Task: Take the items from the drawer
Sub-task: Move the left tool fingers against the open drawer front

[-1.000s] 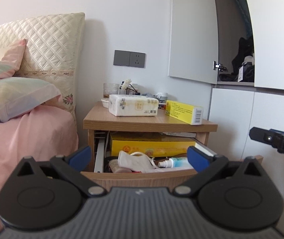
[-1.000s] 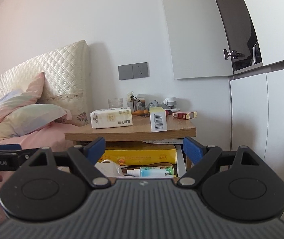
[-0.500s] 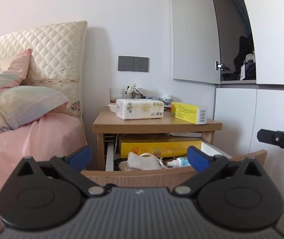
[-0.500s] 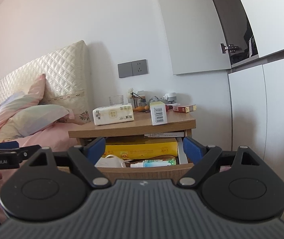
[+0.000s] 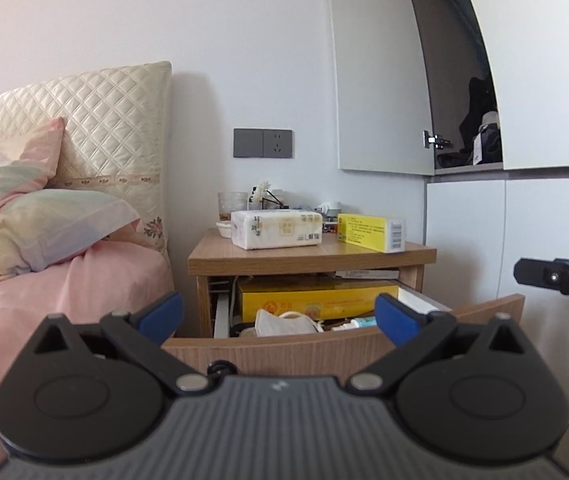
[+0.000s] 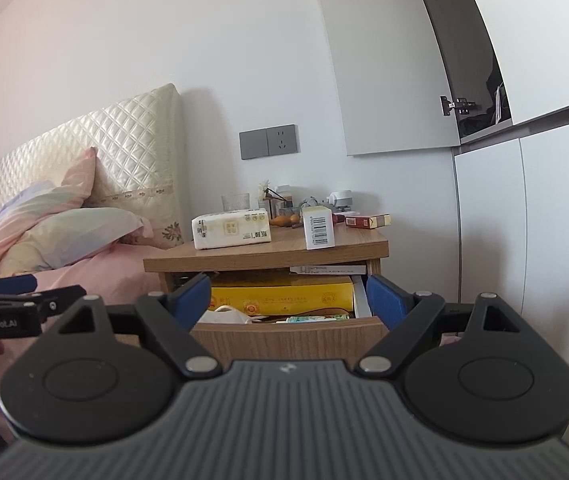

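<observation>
Both grippers have drawn back from the nightstand (image 5: 308, 258) over the last second, so the drawer (image 5: 280, 350) looks smaller and more of the bed (image 5: 64, 280) shows. Nearest, the left gripper (image 5: 279, 316) has its blue pads spread wide with nothing between them; the right gripper (image 6: 288, 300) is equally wide and empty. Beyond them the drawer stands pulled out, its front panel hiding most of the contents: only the top of a crumpled white mask (image 5: 284, 322), a small bottle (image 6: 316, 319) and a yellow box (image 6: 282, 294) show. On the nightstand top sit a tissue pack (image 5: 276, 228) and a yellow carton (image 5: 370, 232); smaller clutter behind is hard to make out.
</observation>
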Motion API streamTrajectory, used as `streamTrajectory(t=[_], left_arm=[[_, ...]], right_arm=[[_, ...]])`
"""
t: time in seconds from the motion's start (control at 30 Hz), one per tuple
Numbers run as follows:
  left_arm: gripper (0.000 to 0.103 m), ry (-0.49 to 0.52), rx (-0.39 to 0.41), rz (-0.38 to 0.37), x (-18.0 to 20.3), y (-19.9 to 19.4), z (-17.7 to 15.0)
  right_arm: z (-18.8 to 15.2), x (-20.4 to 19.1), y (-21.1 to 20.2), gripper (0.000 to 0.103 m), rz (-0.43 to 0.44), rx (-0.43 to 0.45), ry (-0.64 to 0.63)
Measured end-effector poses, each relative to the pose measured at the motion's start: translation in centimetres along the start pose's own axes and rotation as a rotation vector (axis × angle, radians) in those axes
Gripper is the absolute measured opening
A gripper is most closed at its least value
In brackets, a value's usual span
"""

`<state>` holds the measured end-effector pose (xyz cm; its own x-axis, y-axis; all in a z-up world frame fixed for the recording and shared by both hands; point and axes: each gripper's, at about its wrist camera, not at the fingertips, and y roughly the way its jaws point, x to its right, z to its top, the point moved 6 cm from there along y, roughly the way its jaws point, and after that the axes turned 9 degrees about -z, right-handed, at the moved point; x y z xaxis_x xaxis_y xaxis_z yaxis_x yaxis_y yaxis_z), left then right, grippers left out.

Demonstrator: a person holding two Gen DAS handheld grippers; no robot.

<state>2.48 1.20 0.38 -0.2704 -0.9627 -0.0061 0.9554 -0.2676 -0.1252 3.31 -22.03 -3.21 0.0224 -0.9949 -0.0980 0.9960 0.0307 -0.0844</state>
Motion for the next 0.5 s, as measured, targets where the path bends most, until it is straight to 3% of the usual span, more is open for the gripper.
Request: streamTrajectory(t=[0.23, 0.5], left_arm=[[0.103, -0.007, 0.015, 0.001, 0.0, -0.1, 0.0], [0.103, 0.005, -0.009, 0.016, -0.3, -0.5, -0.3]], right_arm=[[-1.9, 0.0, 0.5, 0.087, -0.01, 0.056, -0.013], [-2.6, -0.6, 1.7, 0.087, -0.015, 0.03, -0.008]])
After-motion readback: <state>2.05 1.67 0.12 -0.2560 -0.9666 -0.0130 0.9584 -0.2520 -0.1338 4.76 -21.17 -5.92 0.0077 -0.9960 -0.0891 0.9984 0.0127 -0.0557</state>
